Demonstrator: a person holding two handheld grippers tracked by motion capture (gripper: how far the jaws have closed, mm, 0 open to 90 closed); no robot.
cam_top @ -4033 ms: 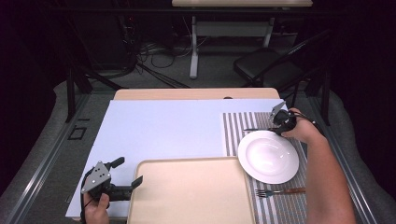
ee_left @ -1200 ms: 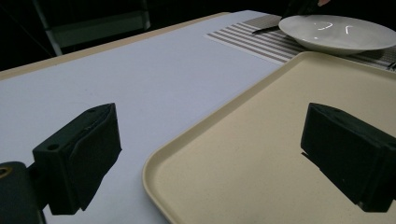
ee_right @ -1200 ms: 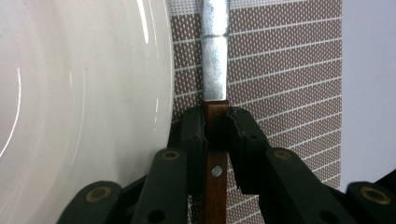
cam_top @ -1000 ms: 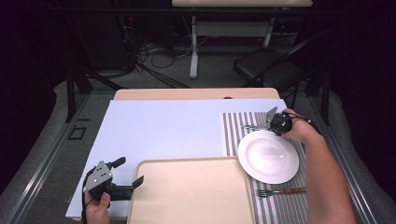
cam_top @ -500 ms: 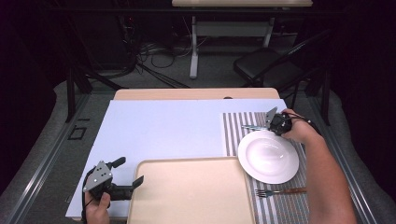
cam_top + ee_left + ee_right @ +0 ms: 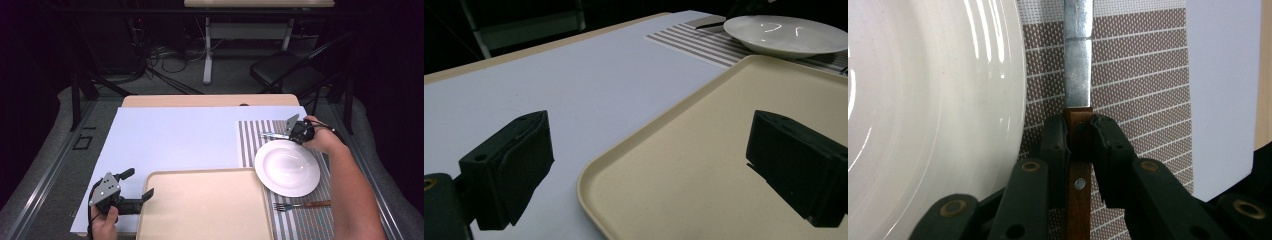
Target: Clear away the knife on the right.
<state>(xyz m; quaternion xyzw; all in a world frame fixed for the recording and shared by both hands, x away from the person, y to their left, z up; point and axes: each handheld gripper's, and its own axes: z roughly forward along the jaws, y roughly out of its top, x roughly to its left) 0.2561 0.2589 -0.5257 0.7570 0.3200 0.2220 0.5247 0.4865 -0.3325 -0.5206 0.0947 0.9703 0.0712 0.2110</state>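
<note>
Left gripper [image 6: 134, 192] rests at the near left corner of the tray [image 6: 205, 210], jaws wide apart, nothing between them. A fork [image 6: 300, 204] lies on the striped placemat [image 6: 250, 145] near the plate [image 6: 287, 168]. Beyond the plate, right gripper [image 6: 291, 132] is clamped on the wooden handle of a knife [image 6: 1078, 75], blade over the placemat.

left hand-held gripper [image 6: 131, 192]: black, grey three-cornered plate | right hand-held gripper [image 6: 1078, 135]: black jaws, brass-coloured rivets
</note>
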